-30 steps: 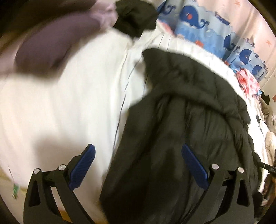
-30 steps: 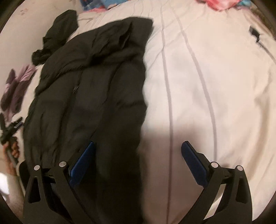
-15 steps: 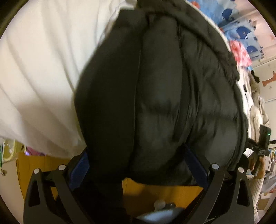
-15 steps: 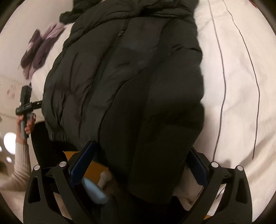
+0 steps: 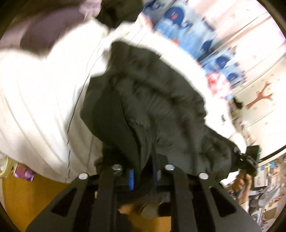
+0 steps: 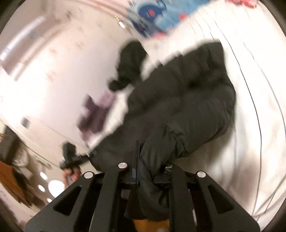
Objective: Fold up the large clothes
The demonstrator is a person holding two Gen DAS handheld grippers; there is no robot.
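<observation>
My left tongs (image 5: 143, 175) are clenched on the hem of the black puffer jacket (image 5: 160, 100); the fabric bunches between the blue pads. The jacket's far part lies on the white striped bedsheet (image 5: 44, 92), its near edge lifted off it. Beyond it, from left to right: a purple garment (image 5: 44, 33), a small black garment (image 5: 118, 12), a blue whale-print cloth (image 5: 178, 17). My right tongs (image 6: 143, 171) are closing on the jacket's (image 6: 187, 107) other hem corner, cloth pinched between their jaws. Each view shows the opposite tongs at the jacket's edge, held in my hand (image 5: 241, 183). Both views are motion-blurred.
</observation>
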